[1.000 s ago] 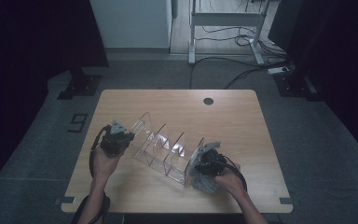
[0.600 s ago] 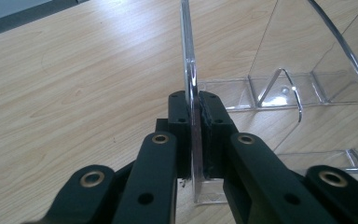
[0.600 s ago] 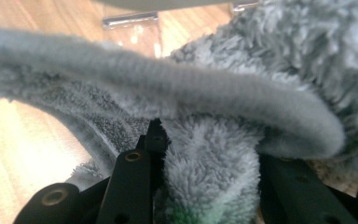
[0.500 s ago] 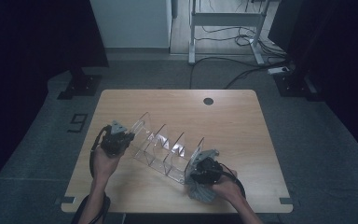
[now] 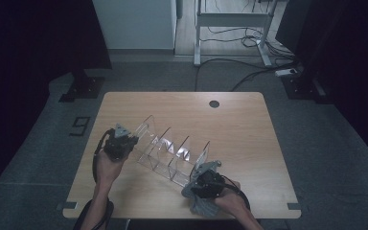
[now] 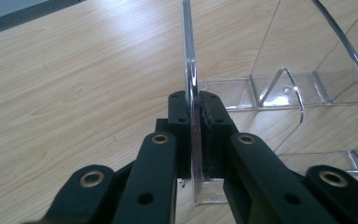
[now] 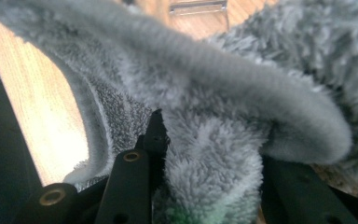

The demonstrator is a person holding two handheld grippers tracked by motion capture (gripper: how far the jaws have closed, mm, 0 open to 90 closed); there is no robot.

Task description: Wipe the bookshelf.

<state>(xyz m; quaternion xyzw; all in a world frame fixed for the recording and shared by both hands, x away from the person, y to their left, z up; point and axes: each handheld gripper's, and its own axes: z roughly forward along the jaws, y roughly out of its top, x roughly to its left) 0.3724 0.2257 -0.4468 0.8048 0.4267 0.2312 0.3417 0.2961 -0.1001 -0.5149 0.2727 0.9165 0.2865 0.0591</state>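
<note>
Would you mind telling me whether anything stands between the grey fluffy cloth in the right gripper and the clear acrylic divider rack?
Nothing visible does. The right gripper is shut on the grey fluffy cloth right beside the near end of the clear acrylic divider rack, with bare wooden table around it. The left gripper clamps the rack's end panel at the far side.

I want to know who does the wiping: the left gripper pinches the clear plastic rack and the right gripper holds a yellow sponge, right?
Not quite. The right gripper holds a fluffy grey cloth, not a yellow sponge; the right gripper view shows it. The left gripper does pinch the clear plastic rack.
</note>
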